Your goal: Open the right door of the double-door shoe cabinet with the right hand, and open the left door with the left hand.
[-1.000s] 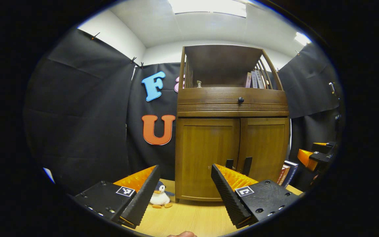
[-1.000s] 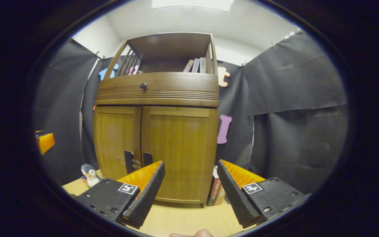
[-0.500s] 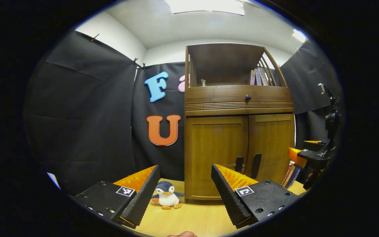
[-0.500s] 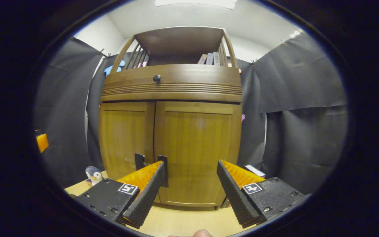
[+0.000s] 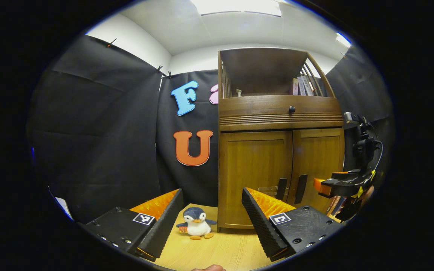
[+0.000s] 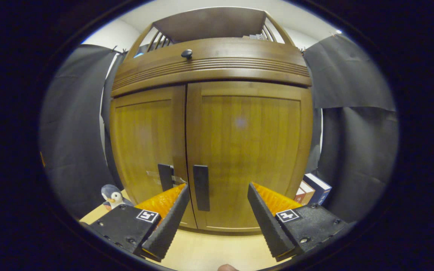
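Shoe cabinet (image 6: 217, 150) is standing on the wooden table (image 6: 209, 248), both doors sitting closed. Right gripper (image 6: 217, 214) is hovering with jaws wide near the right door handle (image 6: 201, 187). Left gripper (image 5: 211, 218) is hanging back, jaws wide, gripping nothing.

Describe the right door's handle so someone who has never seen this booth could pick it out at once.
Find the wooden shoe cabinet with its two closed lower doors. On the right door, low down beside the centre seam, sits a dark flat vertical handle. Its twin on the left door is across the seam; this one stands between the open right gripper fingers' line.
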{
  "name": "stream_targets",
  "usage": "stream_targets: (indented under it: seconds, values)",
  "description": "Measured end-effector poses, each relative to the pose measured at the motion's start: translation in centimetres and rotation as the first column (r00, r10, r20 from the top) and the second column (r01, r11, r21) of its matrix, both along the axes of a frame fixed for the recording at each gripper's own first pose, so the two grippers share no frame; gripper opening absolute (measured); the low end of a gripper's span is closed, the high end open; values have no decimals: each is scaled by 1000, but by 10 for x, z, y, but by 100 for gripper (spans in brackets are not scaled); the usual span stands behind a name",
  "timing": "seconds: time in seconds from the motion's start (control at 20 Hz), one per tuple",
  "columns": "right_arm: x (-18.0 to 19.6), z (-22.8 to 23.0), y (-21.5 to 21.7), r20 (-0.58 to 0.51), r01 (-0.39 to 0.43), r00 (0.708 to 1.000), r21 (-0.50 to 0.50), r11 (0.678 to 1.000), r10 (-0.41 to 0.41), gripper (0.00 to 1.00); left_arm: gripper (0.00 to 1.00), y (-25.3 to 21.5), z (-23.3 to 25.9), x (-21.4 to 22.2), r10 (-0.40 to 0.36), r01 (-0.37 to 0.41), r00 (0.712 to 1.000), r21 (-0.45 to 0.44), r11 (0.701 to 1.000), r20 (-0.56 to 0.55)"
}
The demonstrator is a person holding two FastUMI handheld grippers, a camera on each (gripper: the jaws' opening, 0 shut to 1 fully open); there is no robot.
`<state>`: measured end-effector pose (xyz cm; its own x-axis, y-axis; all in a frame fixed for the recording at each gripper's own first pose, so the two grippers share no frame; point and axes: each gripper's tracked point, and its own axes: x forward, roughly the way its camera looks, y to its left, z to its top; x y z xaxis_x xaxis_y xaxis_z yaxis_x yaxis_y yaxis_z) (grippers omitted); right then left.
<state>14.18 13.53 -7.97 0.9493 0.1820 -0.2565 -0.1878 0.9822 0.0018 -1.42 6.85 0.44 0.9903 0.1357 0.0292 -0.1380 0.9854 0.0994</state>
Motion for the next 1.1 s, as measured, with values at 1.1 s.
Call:
stream_targets:
  seconds: [1.1]
  values:
    - [75,-63,44,-150,21,989,29,999,-17,59,95,10,-15,8,12,-8,998,54,998,-69]
